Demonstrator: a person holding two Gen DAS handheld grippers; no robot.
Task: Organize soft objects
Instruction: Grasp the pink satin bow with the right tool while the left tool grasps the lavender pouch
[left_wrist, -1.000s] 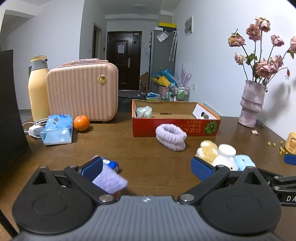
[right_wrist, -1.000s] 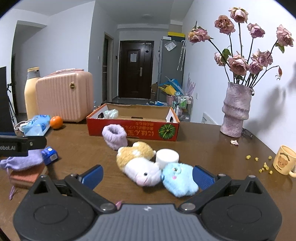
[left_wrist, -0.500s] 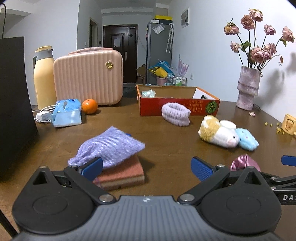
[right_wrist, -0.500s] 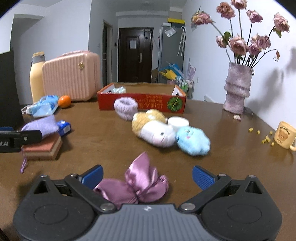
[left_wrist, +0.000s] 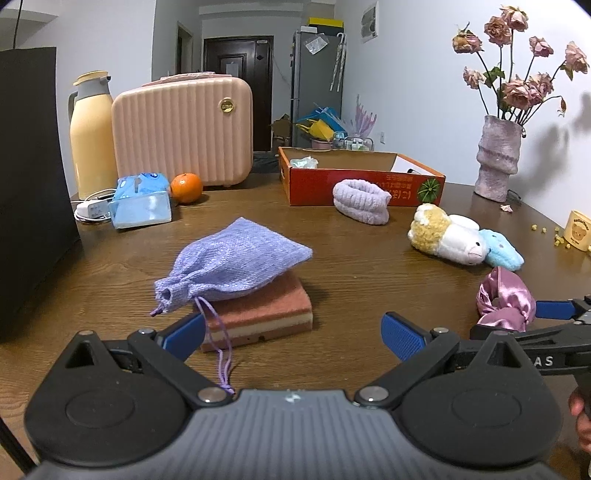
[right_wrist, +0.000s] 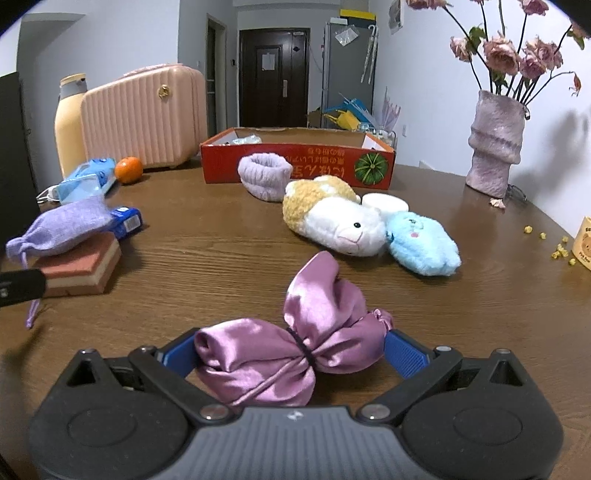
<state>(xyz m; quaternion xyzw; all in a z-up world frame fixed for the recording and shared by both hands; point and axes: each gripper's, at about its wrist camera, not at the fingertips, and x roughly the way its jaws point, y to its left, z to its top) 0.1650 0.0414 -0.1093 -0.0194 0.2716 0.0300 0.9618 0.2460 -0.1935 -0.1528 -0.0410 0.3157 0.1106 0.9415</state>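
Satin bow (right_wrist: 291, 347), glossy mauve, sitting between right gripper (right_wrist: 291, 350) pads, spread wide; knitted lilac pouch (left_wrist: 229, 266) resting on sponge block (left_wrist: 266, 314); left gripper (left_wrist: 291, 334) gaping.

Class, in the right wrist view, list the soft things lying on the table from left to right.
Purple pouch → lilac headband → satin bow → white plush toy → blue plush toy.

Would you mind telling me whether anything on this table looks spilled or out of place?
Yes: small yellow crumbs lie scattered on the table beside the bear mug, and a fallen petal sits at the foot of the vase. The purple pouch also lies askew atop the sponge.
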